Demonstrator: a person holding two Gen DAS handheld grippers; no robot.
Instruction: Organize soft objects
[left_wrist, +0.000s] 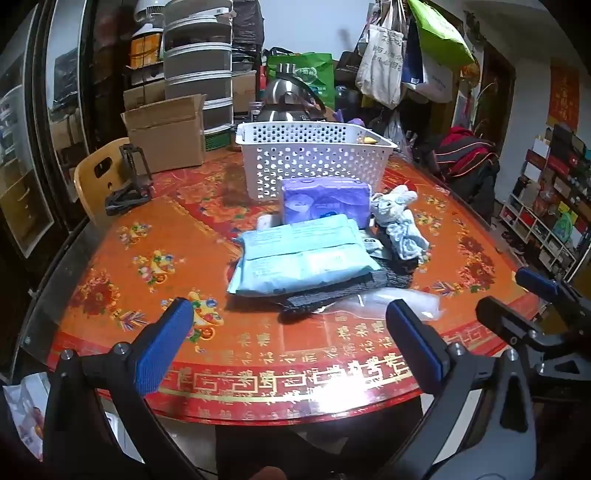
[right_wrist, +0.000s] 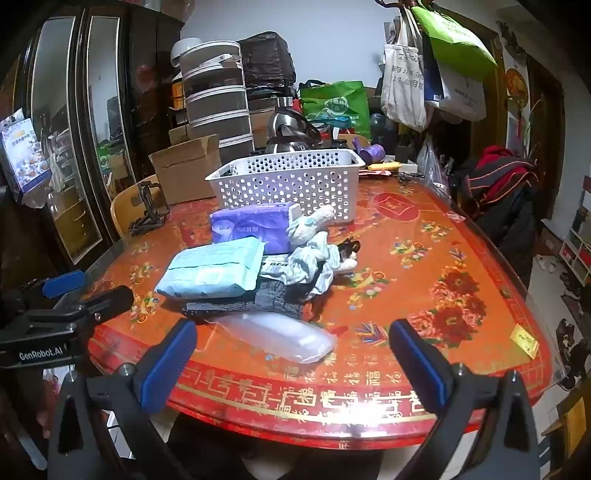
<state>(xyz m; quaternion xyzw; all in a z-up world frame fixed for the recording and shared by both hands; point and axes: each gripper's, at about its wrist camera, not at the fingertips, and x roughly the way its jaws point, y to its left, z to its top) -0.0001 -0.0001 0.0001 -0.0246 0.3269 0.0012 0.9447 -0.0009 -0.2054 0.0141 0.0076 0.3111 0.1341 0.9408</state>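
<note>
Nothing looks sorted yet. The white perforated basket (left_wrist: 314, 155) stands at the far side of the worktop (left_wrist: 122, 295), and as far as both views show, no soft item lies in it; something yellowish shows just beyond its far corner, but I cannot tell whether it is inside.

The soft things lie in 1 heap just in front of the basket: a purple tissue pack (left_wrist: 325, 199), a pale blue pack (left_wrist: 299, 254) leaning on it, a grey plush toy (left_wrist: 393, 203) beside the purple pack, a light blue crumpled cloth (left_wrist: 406, 240), a dark knitted piece (left_wrist: 354, 284) beneath them, and a clear plastic bag (right_wrist: 280, 336) nearest the edge. All of these seem left to move.

The left gripper (left_wrist: 291, 332) hovers over the near edge with its jaws spread wide and nothing between them. The right gripper (right_wrist: 295, 350) is likewise wide open and empty, with the clear bag ahead of it.

The worktop is round, covered in a red and gold flowered sheet with a strong glare at the near rim. Around it the room is crowded: a cardboard box (left_wrist: 166, 133), stacked containers, hanging tote bags and a wooden chair.
</note>
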